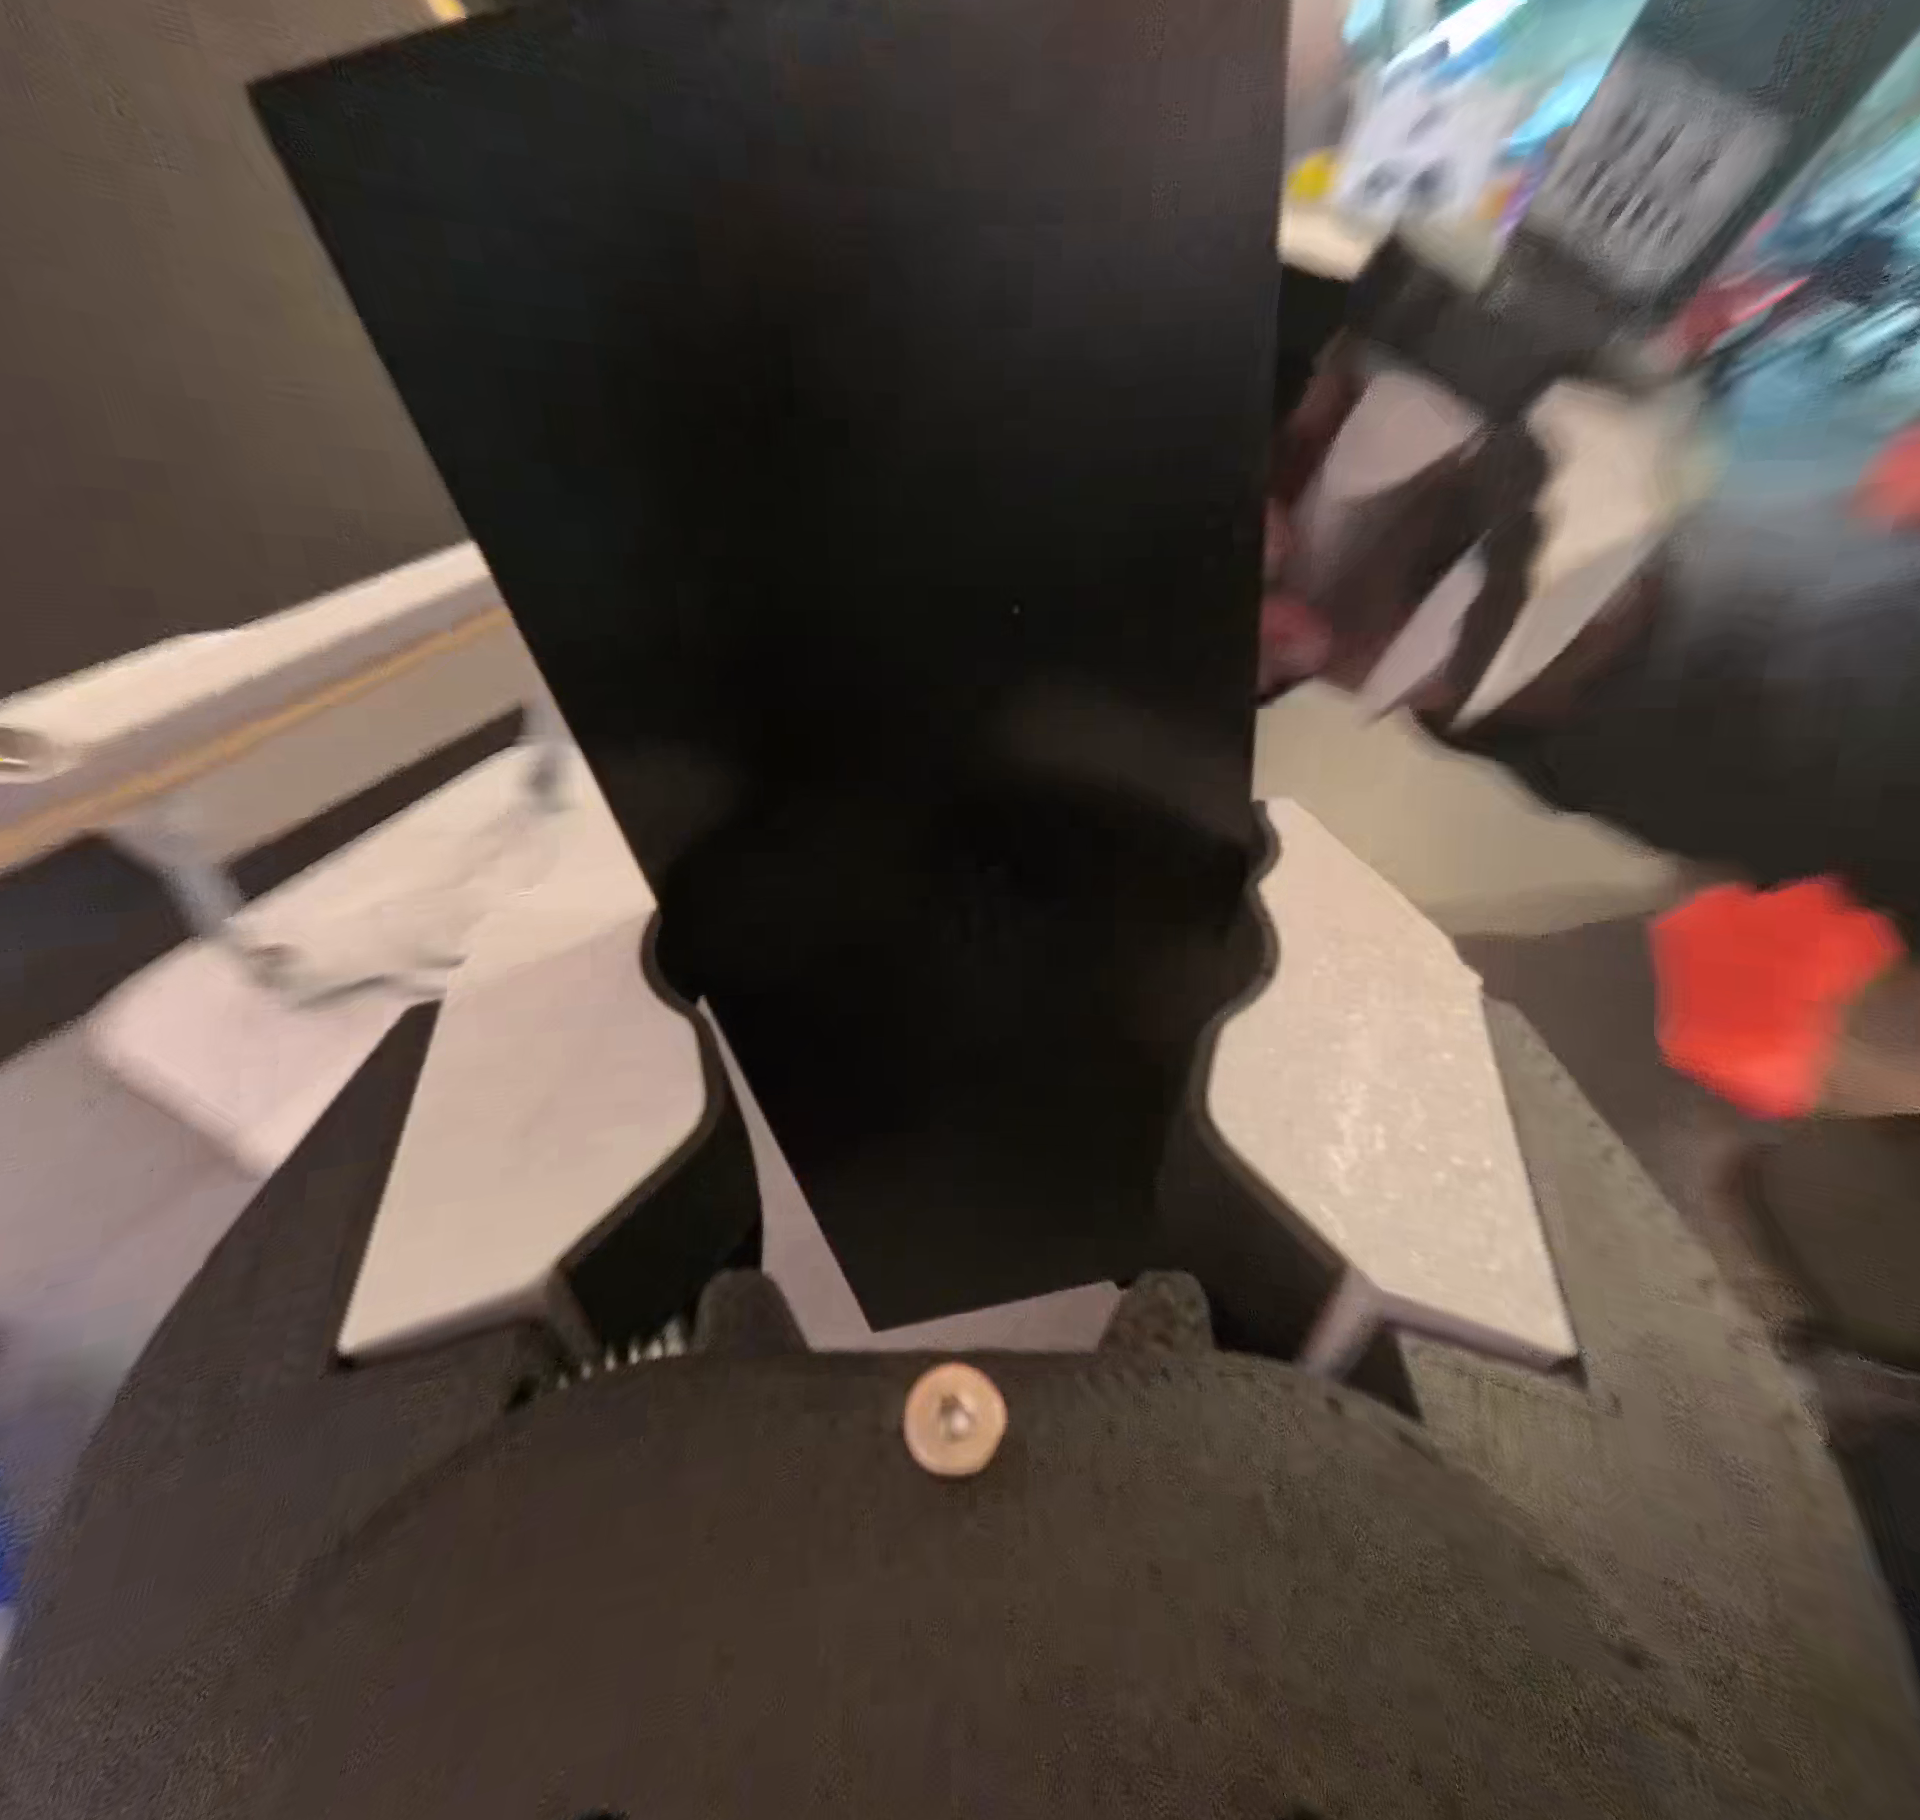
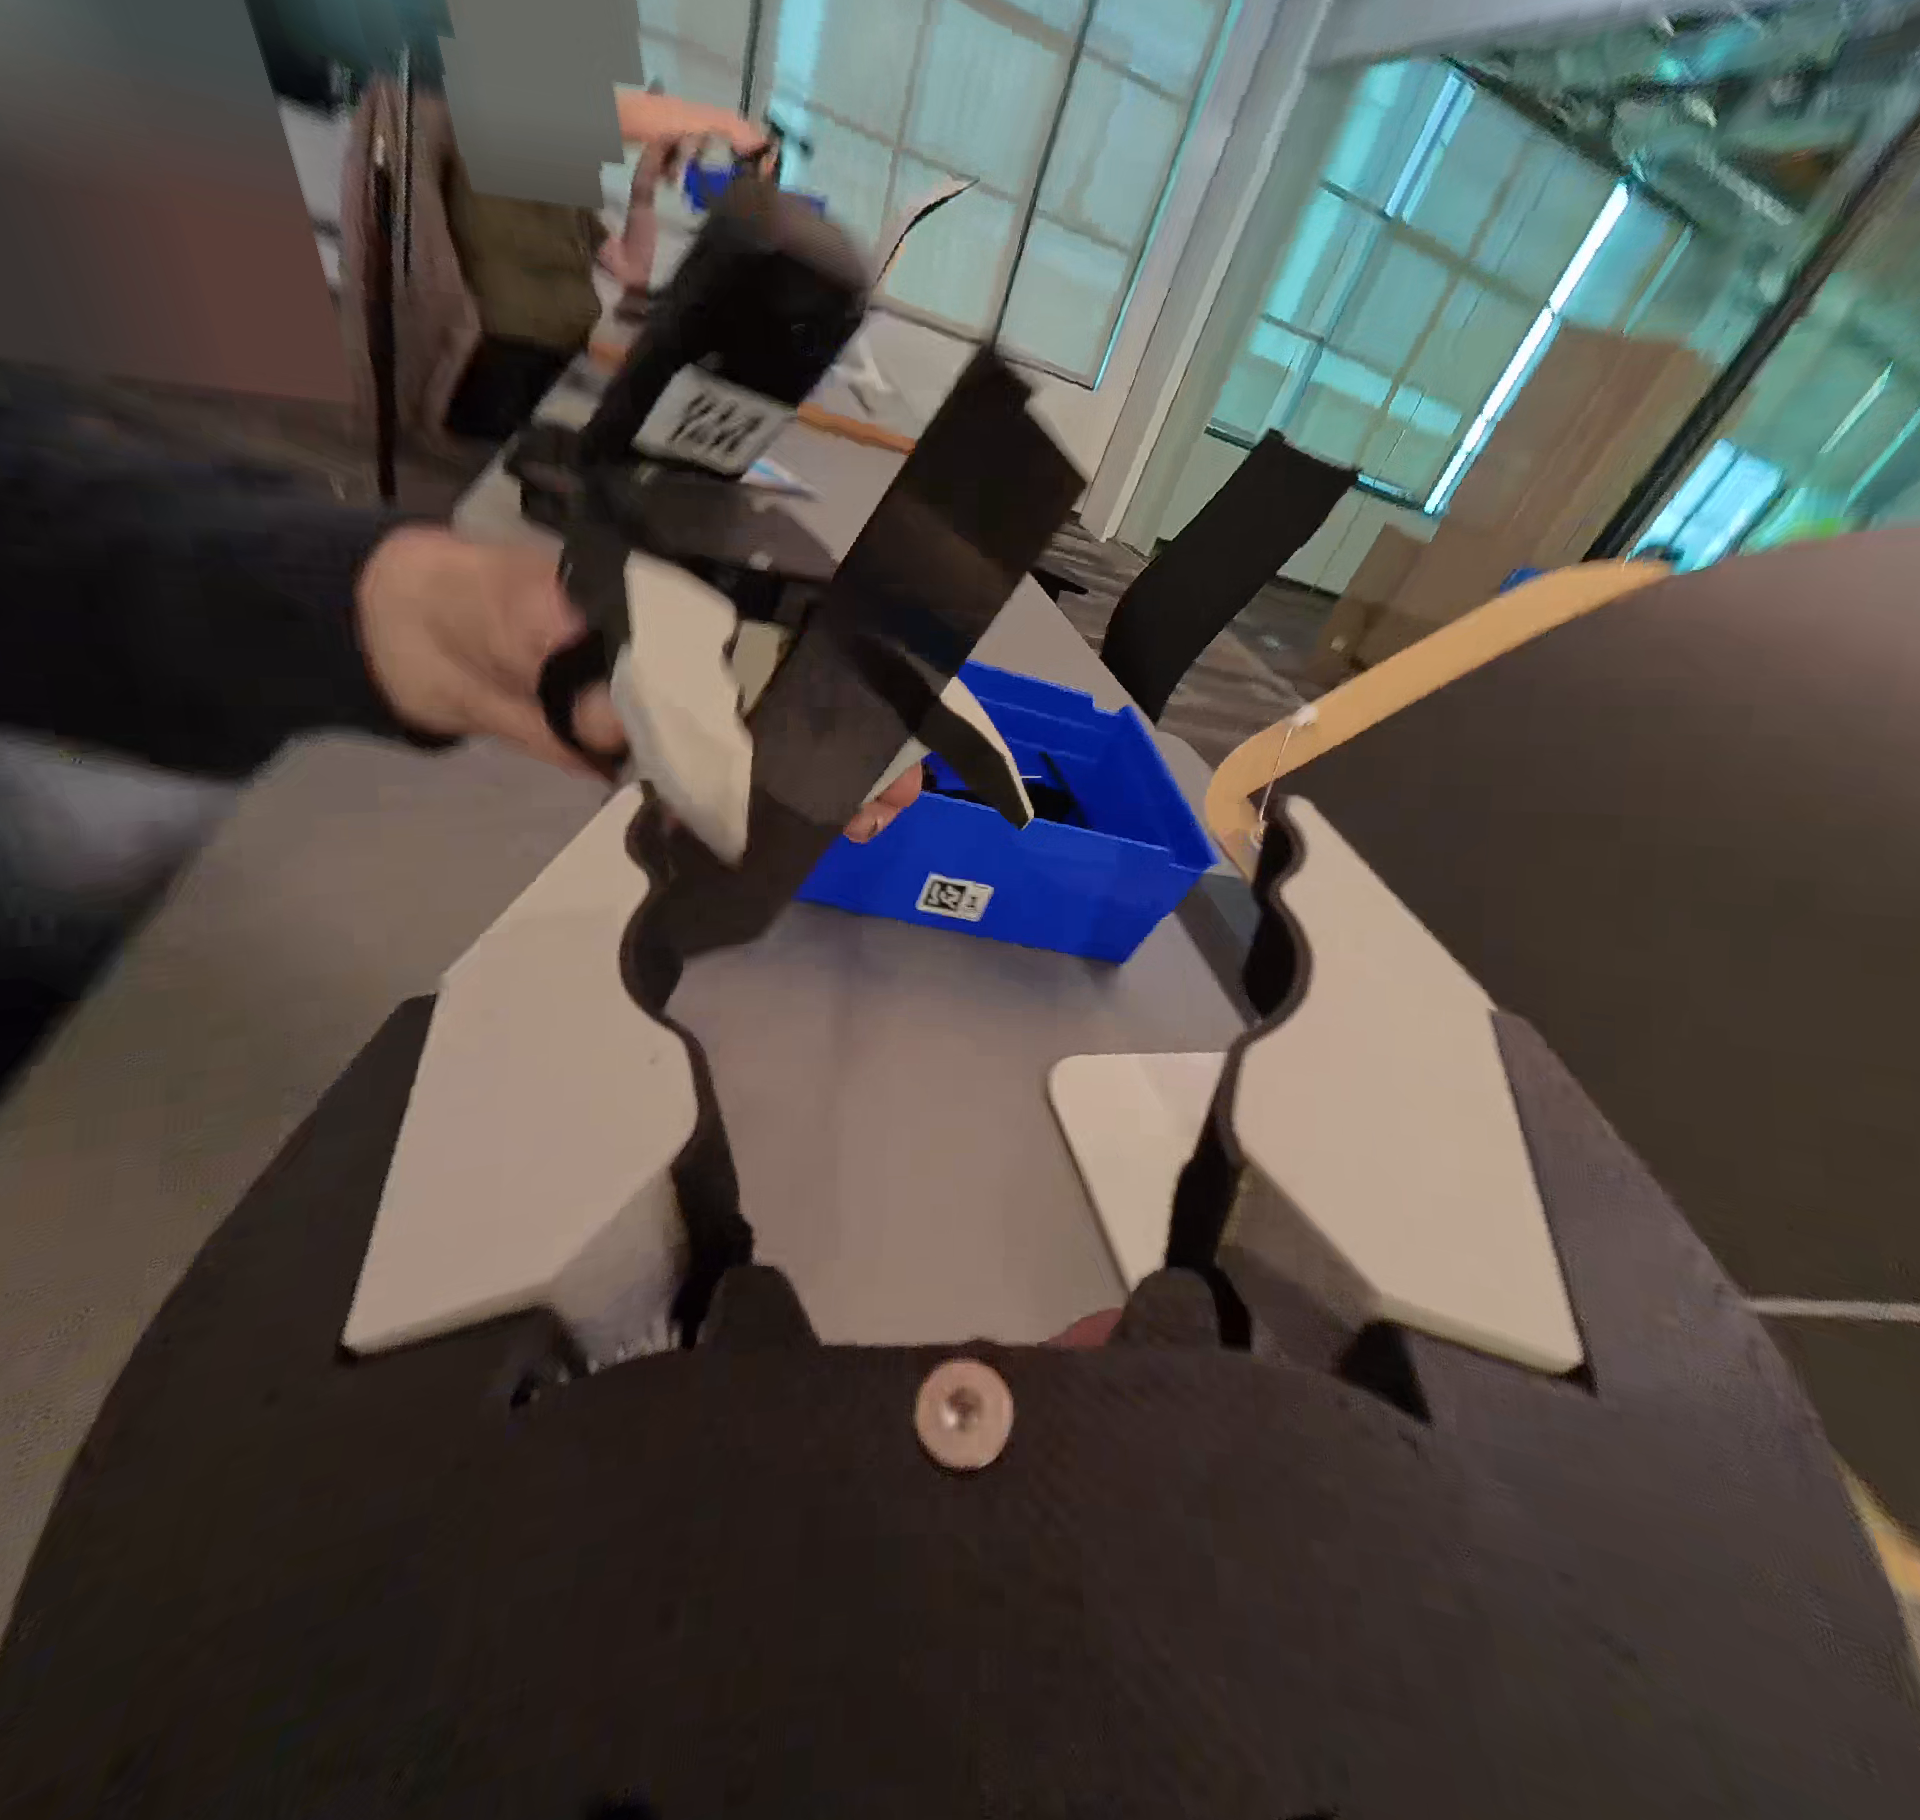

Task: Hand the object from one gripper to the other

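Note:
A flat black panel (image 1: 831,482) stands up between the white fingers (image 1: 561,1095) of my left gripper (image 1: 956,929), which is shut on its lower part. In the right wrist view the same panel (image 2: 935,544) is tilted and held by the left gripper (image 2: 831,731), with a hand (image 2: 468,638) on its handle. My right gripper (image 2: 956,897) is open and empty, just below and in front of the panel. The panel's lower end shows close to my right gripper's left fingertip (image 2: 582,918); I cannot tell if they touch.
A blue bin (image 2: 1039,856) with dark items inside sits on the grey table (image 2: 914,1095) beyond the right gripper. A brown chair back with a wooden rim (image 2: 1662,887) stands close on the right. A blurred orange-red thing (image 1: 1766,991) shows at right in the left wrist view.

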Tool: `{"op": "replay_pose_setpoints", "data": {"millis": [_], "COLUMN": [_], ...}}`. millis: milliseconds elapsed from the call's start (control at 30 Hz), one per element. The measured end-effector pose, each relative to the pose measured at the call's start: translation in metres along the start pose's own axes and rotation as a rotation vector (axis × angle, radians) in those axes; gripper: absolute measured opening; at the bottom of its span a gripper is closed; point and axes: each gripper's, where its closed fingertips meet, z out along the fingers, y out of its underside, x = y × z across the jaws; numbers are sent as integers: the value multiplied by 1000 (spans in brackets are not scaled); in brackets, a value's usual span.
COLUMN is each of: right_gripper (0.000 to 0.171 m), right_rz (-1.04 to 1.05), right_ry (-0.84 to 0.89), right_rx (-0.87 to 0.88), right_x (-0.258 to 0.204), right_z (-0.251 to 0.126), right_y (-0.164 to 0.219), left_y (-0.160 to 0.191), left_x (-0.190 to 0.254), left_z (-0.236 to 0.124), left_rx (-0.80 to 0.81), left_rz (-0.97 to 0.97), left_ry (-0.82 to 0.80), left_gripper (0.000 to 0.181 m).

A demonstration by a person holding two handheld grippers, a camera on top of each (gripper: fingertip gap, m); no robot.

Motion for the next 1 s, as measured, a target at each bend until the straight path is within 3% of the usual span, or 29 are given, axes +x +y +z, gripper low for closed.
{"op": "replay_pose_setpoints", "data": {"millis": [167,233,367,500,800,1000], "right_gripper": [136,139,140,144,123,98], "right_rz": [-447,-644,-1228,-1515,-1702,-1727], "right_ry": [-34,-38,-51,-127,-265,-159], "right_rx": [-68,-123,-278,-226,-156,-87], "right_x": [-32,-42,-56,-83,-108,-107], "right_z": [4,8,14,21,31,35], "right_y": [4,9,25,33,49,31], "left_y": [-32,-35,-26,-26,-12,-9], "left_x": [22,26,37,48,74,85], "left_z": [-13,-15,-9,-8,9,17], "left_rx": [182,193,128,102,-11,-56], "left_rz": [-383,-439,-557,-702,-833,-879], "left_ry": [365,438,555,701,807,844], "left_gripper": [99,99,99,100,100,99]}}
